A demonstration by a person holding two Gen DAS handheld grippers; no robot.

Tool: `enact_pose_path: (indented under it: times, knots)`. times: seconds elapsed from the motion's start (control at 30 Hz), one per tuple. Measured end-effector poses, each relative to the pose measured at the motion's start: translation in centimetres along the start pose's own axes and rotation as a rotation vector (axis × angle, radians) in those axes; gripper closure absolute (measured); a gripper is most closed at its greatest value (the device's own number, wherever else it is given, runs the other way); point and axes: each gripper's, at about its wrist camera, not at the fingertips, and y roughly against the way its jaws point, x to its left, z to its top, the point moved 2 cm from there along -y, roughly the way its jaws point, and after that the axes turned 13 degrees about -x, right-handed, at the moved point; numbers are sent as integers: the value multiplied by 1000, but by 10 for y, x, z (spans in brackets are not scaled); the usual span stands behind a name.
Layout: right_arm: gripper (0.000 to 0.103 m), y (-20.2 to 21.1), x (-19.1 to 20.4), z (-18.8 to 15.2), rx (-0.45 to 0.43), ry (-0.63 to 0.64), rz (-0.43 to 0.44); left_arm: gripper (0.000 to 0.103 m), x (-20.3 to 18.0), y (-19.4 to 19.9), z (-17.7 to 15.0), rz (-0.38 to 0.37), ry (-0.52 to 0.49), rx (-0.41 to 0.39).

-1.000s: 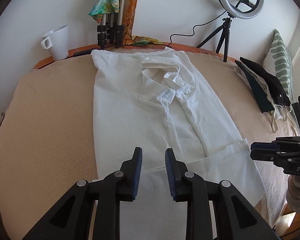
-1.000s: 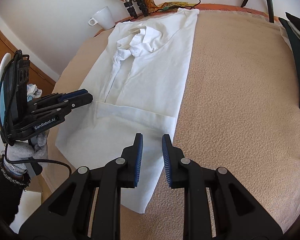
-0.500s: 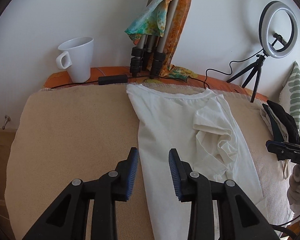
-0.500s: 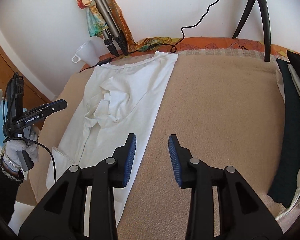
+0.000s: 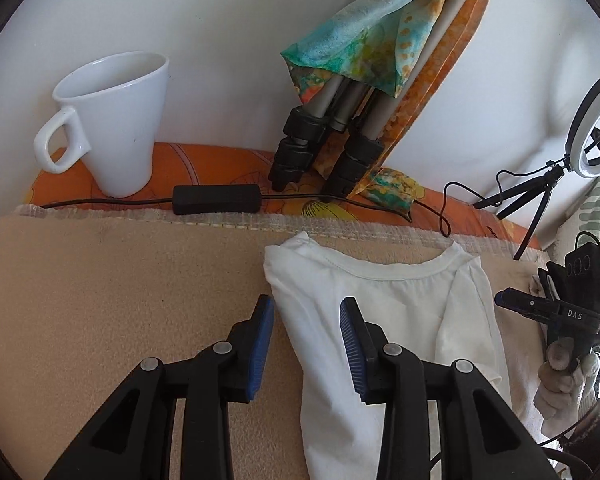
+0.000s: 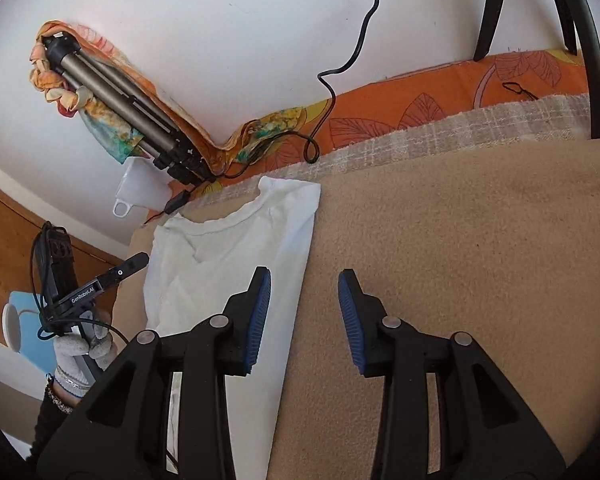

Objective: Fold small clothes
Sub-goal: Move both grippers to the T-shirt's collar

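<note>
A white T-shirt [image 5: 380, 300] [image 6: 228, 248] lies on the beige blanket [image 5: 120, 300], folded into a long strip with its collar toward the wall. My left gripper [image 5: 306, 308] stands open over the shirt's left shoulder corner, one finger above the blanket, the other above the cloth. My right gripper [image 6: 304, 280] is open too and straddles the shirt's right folded edge just below the collar. Nothing is pinched between either pair of pads. Each gripper shows in the other's view: the right gripper [image 5: 504, 298] at the far right, the left gripper [image 6: 140, 258] at the left in a gloved hand.
Along the wall stand a white mug [image 5: 116, 120], a folded tripod [image 5: 328, 132] draped with a colourful scarf, a black cable with an inline switch [image 5: 216, 199] and a ring light [image 5: 592, 120]. The ring light's tripod leg [image 6: 588, 48] reaches onto the blanket's far right.
Both grippers have travelled from the shirt's hem end up to its collar end near the wall. Their jaws stand a little wider than before. The shirt lies unmoved.
</note>
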Motion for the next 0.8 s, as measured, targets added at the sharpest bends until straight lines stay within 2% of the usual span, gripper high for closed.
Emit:
enact_pose_path:
  times: [0.07,0.2,0.27,0.33,0.37,0.4,0.43,0.47,0.5,0.57,0.63,0.7,0.73,0.77,0.8]
  knots:
    - [66,-13,-3,5,5,-12,-2,71,1,-11,5,-3,-10,14]
    - [66,-32,-1,13,4,-3,24,88,-2,-27,12,-13,-22,30]
    - [66,-38,1,16,2,-2,29,100,-6,-31,15,13,-49,32]
    - [67,-43,6,18,-6,19,27,100,-15,-36,16,77,-115,35]
    - [84,-45,9,19,-6,39,21,99,-19,-37,15,97,-150,39]
    - [94,-47,12,19,-2,63,11,92,-22,-37,14,122,-183,43]
    - [95,-48,15,20,3,88,-10,87,-23,-37,14,150,-206,42]
    - [95,-48,17,21,-12,115,-47,70,-20,-36,14,184,-214,35]
    - [95,-45,17,22,-32,130,-77,65,-17,-33,15,196,-201,21]
    - [95,-40,14,26,-65,112,-97,64,-6,-24,19,145,-136,-7]
    - [95,-34,10,30,-76,77,-69,61,4,-16,21,83,-70,-18]
    - [84,-34,9,30,-46,65,-43,56,9,-13,20,55,-48,-21]
    - [69,-35,10,29,-31,61,-22,56,11,-14,18,46,-47,-14]
    - [58,-34,10,28,-30,65,-14,56,11,-16,16,41,-48,-1]
    - [55,-34,11,27,-32,73,-12,56,11,-19,14,41,-51,12]
